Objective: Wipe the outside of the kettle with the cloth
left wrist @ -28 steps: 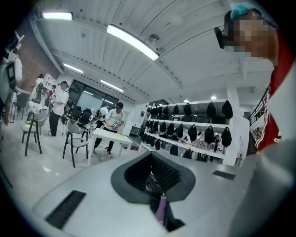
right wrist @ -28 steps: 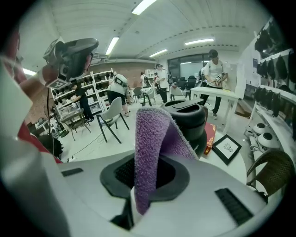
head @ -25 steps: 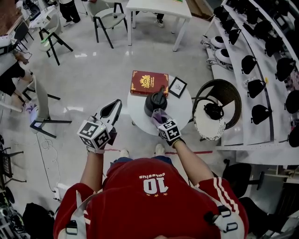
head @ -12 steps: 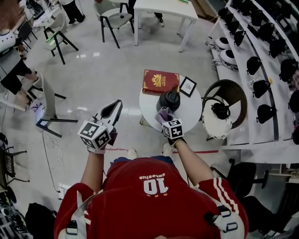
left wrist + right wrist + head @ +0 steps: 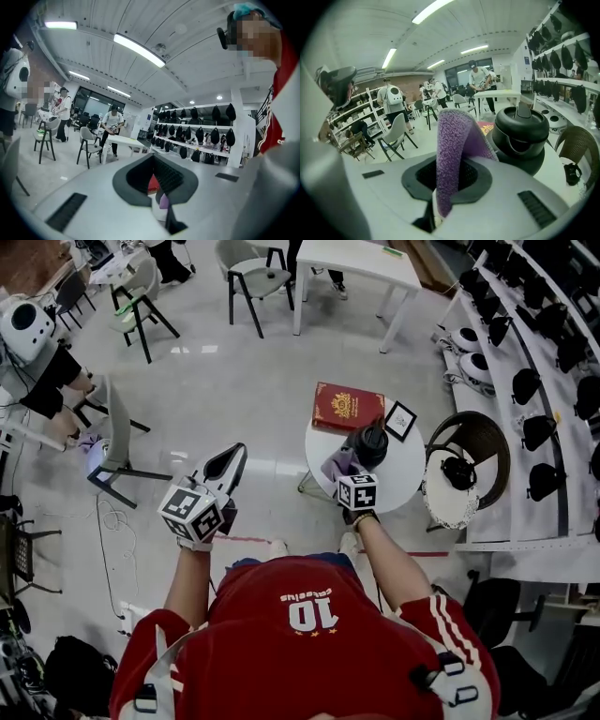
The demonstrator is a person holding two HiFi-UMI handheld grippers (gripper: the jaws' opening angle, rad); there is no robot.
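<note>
A black kettle stands on a small round white table. My right gripper is shut on a purple cloth, which sticks up between its jaws just left of the kettle, close to its side. Whether the cloth touches the kettle is unclear. My left gripper hangs over the floor well left of the table, jaws shut with nothing between them.
A red book and a small framed picture lie on the table behind the kettle. A wicker chair stands to its right, shelves of black helmets beyond. Chairs and a white table stand farther off.
The head view has swung, so the table sits further right in the picture. My right gripper with the cloth has stayed beside the kettle's left side. The left gripper has not moved.
</note>
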